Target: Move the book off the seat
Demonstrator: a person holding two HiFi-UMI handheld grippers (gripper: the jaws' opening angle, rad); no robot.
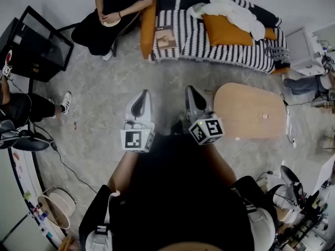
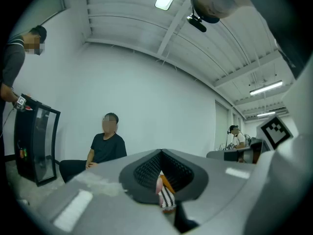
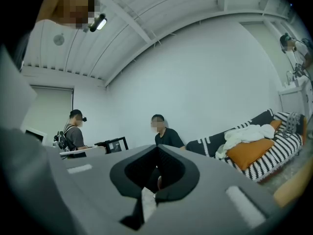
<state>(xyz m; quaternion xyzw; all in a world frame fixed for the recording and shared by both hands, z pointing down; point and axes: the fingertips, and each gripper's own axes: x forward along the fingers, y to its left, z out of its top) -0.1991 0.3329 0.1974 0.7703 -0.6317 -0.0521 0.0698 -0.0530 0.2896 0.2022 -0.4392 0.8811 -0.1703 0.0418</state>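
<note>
The book (image 1: pixel 166 37) lies at the left edge of the sofa (image 1: pixel 230 54). Left gripper (image 1: pixel 141 95) and right gripper (image 1: pixel 192 93) — both closed, empty — point level, well apart from it, probably before the approach.

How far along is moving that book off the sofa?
Nothing looks done: the book lies on the striped sofa seat. In hand: nothing; the left tongs and right tongs are both shut and empty, held level, well short of the sofa. Left to do: approach, grip the book, carry it off.
</note>
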